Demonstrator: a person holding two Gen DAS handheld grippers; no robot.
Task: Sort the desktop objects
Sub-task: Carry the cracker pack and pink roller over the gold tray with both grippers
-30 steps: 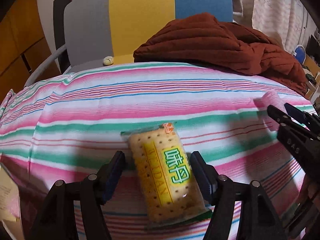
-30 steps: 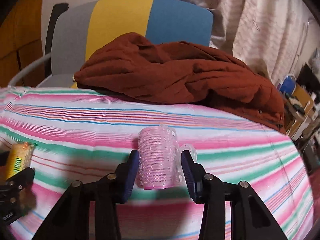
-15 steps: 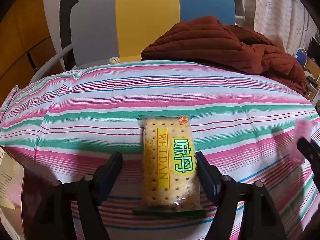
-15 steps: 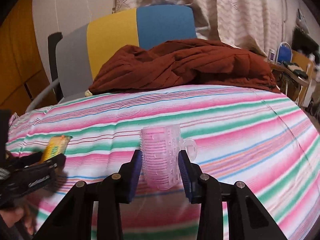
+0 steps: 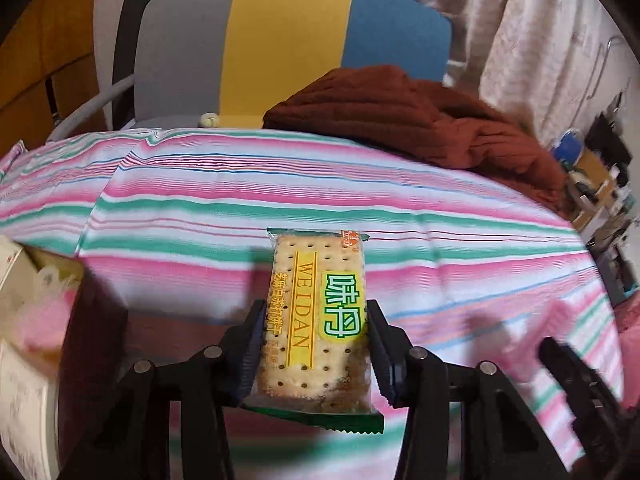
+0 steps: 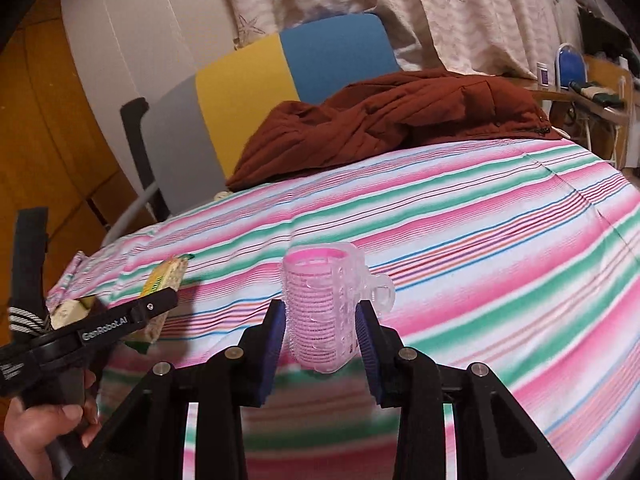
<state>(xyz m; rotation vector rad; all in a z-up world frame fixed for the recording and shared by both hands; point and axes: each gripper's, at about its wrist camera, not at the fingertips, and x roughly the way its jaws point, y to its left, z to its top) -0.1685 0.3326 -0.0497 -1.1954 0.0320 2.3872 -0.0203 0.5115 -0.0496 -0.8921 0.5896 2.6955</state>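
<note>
A yellow cracker packet [image 5: 316, 320] with green lettering is clamped between the fingers of my left gripper [image 5: 316, 344], raised above the striped cloth [image 5: 440, 240]. My right gripper [image 6: 320, 328] is shut on a pink hair roller [image 6: 320, 304] with a clear clip, also held above the cloth. In the right wrist view the left gripper [image 6: 156, 312] shows at the left with the packet [image 6: 166, 278] in it, held by a hand [image 6: 44, 432]. The right gripper's tip [image 5: 576, 376] shows at the lower right of the left wrist view.
A dark red jacket [image 6: 392, 120] lies heaped at the far side of the striped cloth. Behind it stands a chair [image 5: 288, 44] with grey, yellow and blue panels. A box [image 5: 28, 344] with pink contents sits at the left edge. Cluttered furniture [image 6: 588, 92] stands far right.
The left gripper has shut on the cracker packet and lifted it. The right gripper has risen and swung left with the pink roller, and the box has come into view.
</note>
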